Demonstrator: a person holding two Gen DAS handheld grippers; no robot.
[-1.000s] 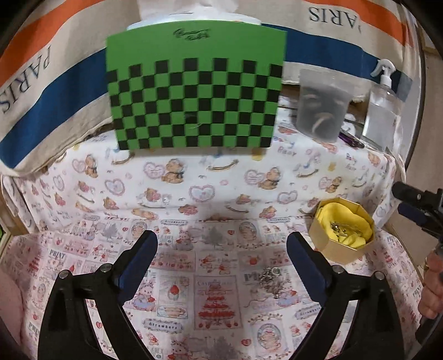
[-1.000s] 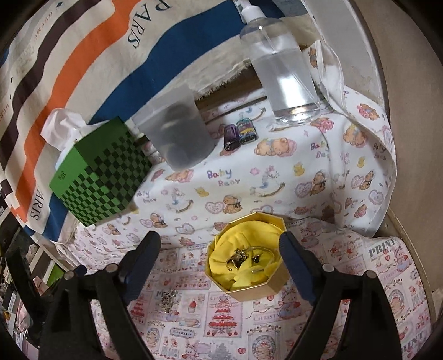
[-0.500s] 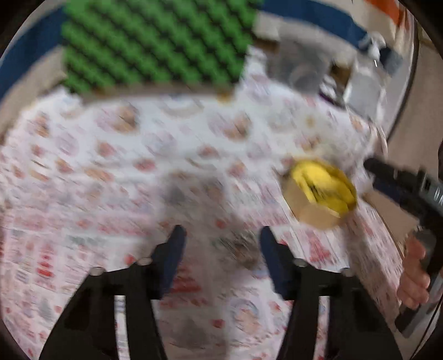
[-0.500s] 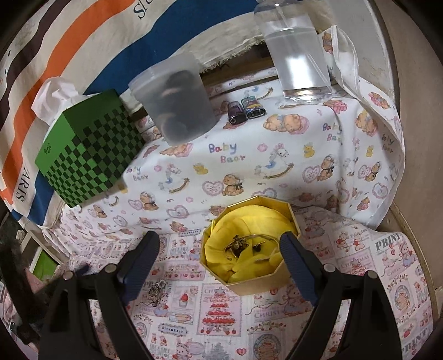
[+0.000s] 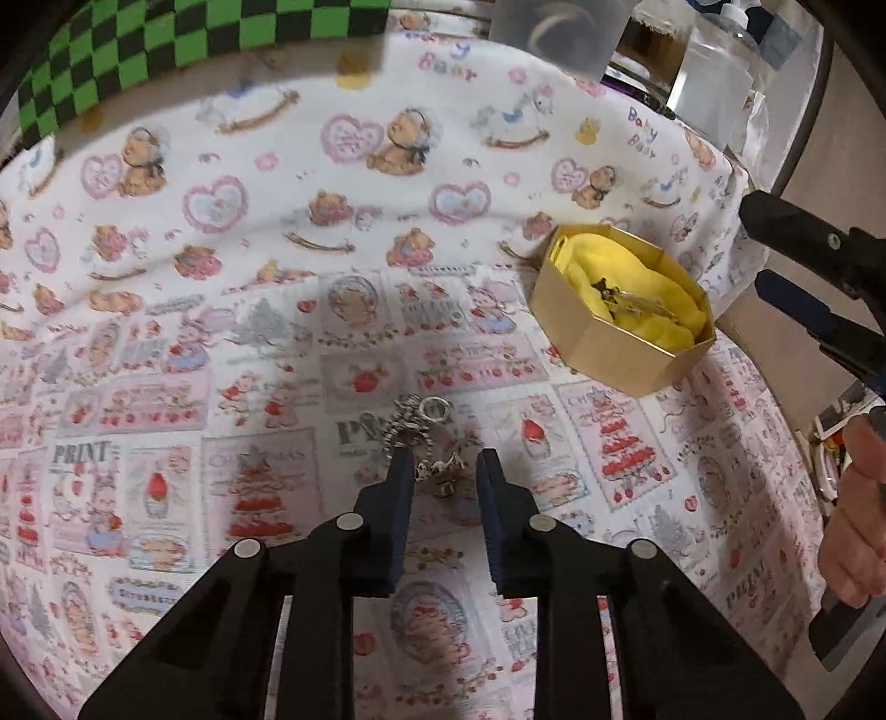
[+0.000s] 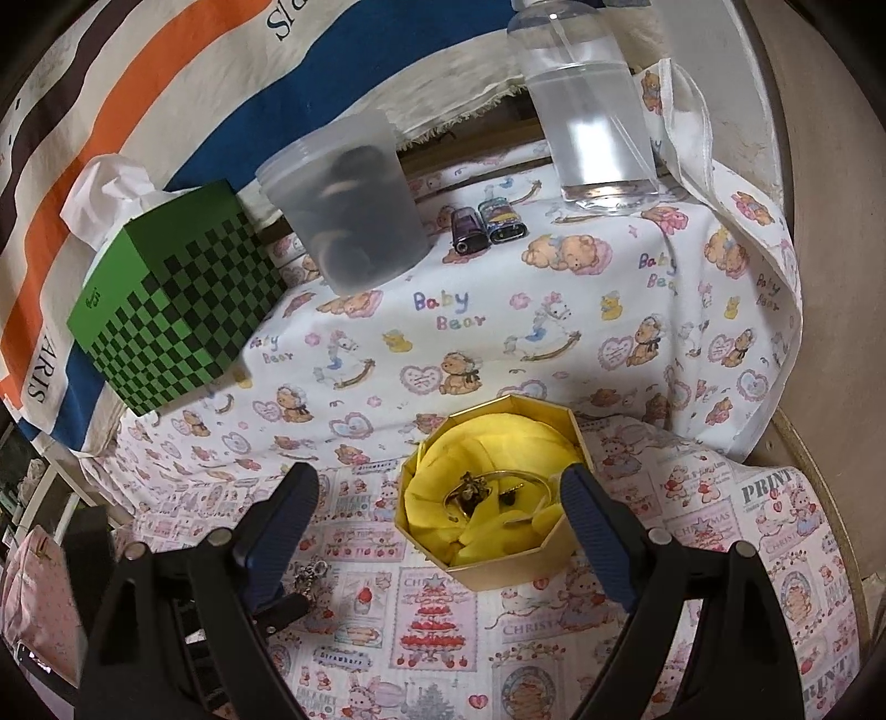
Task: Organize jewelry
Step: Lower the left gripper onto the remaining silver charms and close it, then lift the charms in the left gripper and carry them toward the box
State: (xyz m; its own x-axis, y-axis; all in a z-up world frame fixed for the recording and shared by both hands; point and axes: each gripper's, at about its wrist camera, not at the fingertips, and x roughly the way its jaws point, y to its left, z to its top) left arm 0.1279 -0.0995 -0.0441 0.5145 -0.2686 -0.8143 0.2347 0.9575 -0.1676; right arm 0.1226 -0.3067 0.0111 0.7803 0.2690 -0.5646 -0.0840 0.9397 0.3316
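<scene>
Left wrist view: a green checkered tissue box point(image 5: 194, 39), a frosted plastic tub point(image 5: 559, 33) and a clear spray bottle point(image 5: 714, 83) stand at the back of the counter point(image 5: 166, 343), which is covered in a printed cloth. A gold box point(image 5: 620, 343) lined with yellow fabric holds some jewelry point(image 5: 626, 296). On the cloth lies a silver chain bracelet point(image 5: 421, 426); the left tongs point(image 5: 441, 476) are narrowed around its near end, though actual contact is unclear. Right wrist view: the right tongs point(image 6: 440, 498) are spread wide, empty, on either side of the gold box point(image 6: 515, 565). Two small car-shaped items point(image 6: 487, 221) sit beside the tub.
</scene>
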